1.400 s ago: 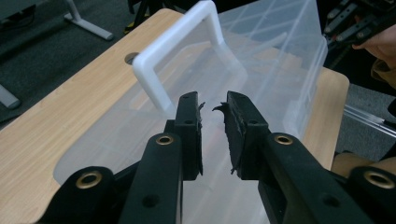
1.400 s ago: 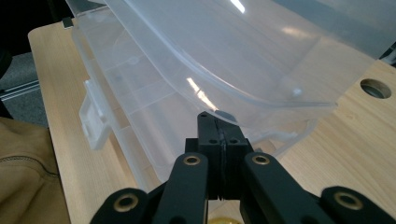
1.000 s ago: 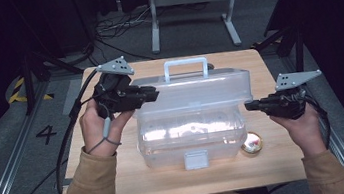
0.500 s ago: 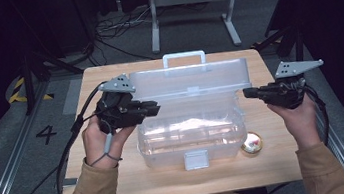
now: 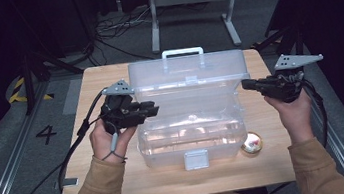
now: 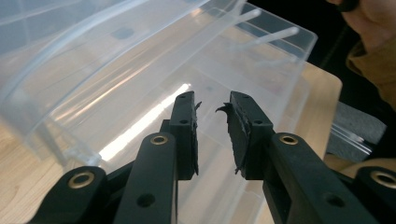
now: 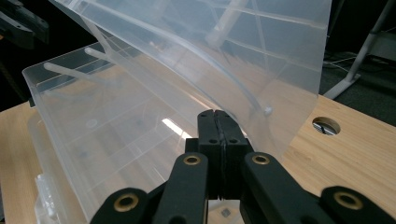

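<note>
Since the earlier frames the lid (image 5: pixel 188 77) of the clear plastic storage box (image 5: pixel 192 134) has swung from lying down to standing nearly upright at the middle of the high view, its handle (image 5: pixel 182 53) on top. We see our left claw (image 5: pixel 154 110) left of centre, lower than before at the box's left rim; its jaws have just been opening, a narrow gap between them and nothing in it. Our right claw (image 5: pixel 246 84) sits pressed shut and empty against the lid's right edge. The wooden surface (image 5: pixel 121 184) carries the box.
</note>
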A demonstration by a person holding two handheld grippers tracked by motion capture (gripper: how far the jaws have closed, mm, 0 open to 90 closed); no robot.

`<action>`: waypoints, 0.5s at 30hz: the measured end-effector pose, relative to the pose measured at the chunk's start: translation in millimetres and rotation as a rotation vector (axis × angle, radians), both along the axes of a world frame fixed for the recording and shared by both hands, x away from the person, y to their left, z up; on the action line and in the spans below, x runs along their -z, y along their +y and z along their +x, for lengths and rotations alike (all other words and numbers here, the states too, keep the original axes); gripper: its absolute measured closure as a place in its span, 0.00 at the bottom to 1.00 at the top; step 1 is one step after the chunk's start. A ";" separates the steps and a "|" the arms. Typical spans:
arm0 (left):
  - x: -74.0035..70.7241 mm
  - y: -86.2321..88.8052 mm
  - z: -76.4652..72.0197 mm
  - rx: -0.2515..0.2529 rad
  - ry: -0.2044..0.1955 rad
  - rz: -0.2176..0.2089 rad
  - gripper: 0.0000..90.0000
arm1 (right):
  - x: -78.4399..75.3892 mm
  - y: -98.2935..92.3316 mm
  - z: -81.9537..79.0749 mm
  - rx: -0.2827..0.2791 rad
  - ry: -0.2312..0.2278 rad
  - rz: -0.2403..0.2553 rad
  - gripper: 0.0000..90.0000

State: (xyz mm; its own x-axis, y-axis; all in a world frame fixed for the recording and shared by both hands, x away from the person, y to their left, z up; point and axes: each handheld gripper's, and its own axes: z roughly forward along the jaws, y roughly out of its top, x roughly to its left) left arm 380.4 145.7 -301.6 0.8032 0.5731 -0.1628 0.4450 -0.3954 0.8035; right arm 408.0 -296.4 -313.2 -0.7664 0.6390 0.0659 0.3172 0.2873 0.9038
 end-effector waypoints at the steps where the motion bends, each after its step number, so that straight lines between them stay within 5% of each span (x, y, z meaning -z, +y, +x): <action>1: 1.8 -0.1 0.5 -0.011 -0.003 0.005 0.80 | 0.2 0.0 -0.4 0.002 -0.004 0.002 1.00; 8: 15.6 0.7 5.1 -0.118 -0.054 0.053 0.84 | 2.0 -0.1 -3.0 0.015 -0.018 0.012 1.00; 15: 20.2 9.8 6.4 -0.222 -0.137 0.035 0.96 | 3.1 -0.1 -4.2 0.010 -0.024 0.018 1.00</action>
State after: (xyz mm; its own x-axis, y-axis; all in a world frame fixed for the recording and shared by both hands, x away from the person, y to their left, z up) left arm 386.8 155.5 -321.9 0.6704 0.7410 -0.0381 0.4115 -0.3286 0.8501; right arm 403.8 -296.5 -316.2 -0.7618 0.6451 0.0594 0.2982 0.2678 0.9161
